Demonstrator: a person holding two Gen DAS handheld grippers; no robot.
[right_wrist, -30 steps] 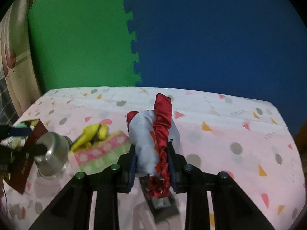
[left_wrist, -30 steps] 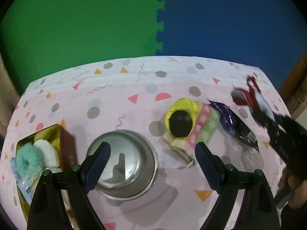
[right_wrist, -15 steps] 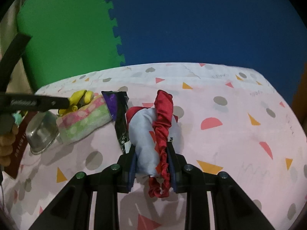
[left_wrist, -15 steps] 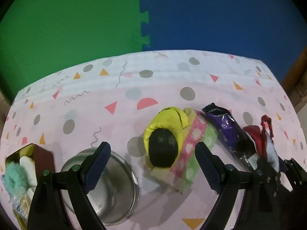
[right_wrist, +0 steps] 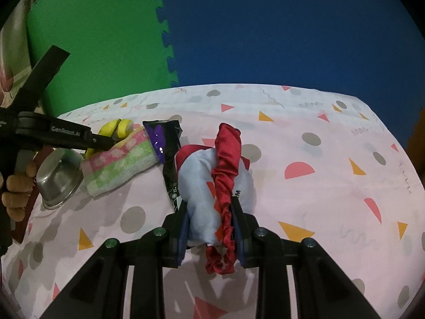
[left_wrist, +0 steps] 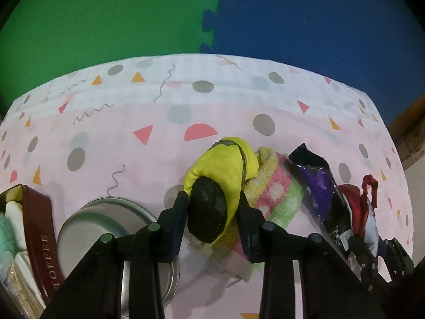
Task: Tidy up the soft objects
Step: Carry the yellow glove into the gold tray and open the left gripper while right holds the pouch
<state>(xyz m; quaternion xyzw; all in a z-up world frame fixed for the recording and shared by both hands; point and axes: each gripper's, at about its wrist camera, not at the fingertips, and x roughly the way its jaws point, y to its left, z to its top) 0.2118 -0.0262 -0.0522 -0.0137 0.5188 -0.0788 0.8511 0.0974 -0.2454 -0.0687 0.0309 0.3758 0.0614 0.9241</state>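
My left gripper [left_wrist: 212,204] is shut on a yellow and black soft pouch [left_wrist: 220,180] that rests on a pink and green towel [left_wrist: 276,194]. My right gripper [right_wrist: 211,212] is shut on a light blue and red fabric bundle [right_wrist: 207,180] with a red scrunchie [right_wrist: 225,164], low over the patterned tablecloth [right_wrist: 318,138]. The bundle also shows at the right in the left wrist view [left_wrist: 364,212]. The pouch [right_wrist: 117,130] and towel [right_wrist: 119,162] show at the left in the right wrist view.
A steel bowl [left_wrist: 111,226] stands left of the pouch. A dark red toffee tin [left_wrist: 39,234] with soft items is at the far left. A purple and black packet [left_wrist: 324,194] lies between towel and bundle. Green and blue foam mats [left_wrist: 212,13] lie beyond the table.
My left gripper moved forward and closed on the yellow and black pouch. My right gripper, still holding the bundle, shifted slightly nearer the packet.
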